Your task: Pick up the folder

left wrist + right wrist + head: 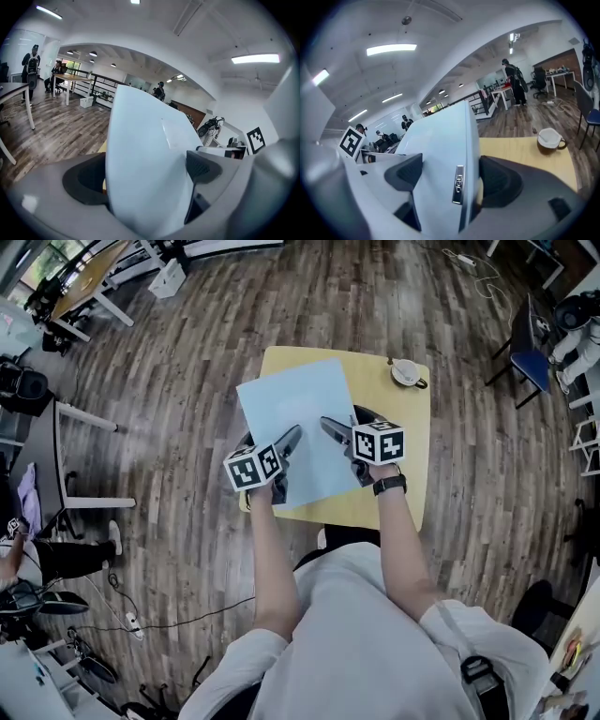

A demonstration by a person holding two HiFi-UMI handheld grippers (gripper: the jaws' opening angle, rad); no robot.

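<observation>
A pale blue folder [298,427] is held lifted above the small yellow table [394,432], tilted toward me. My left gripper [289,440] is shut on the folder's left edge, and the folder [145,164] fills the space between its dark pads [202,168]. My right gripper [330,426] is shut on the folder's right edge. In the right gripper view the folder [436,154] shows a small metal tag [458,183] near its spine, clamped between the two pads [405,173].
A white cup on a saucer [406,373] stands at the table's far right corner, also the cup [549,138] in the right gripper view. Wooden floor surrounds the table. A blue chair [531,357] is at the right, white desks [89,282] at the far left. People stand in the background.
</observation>
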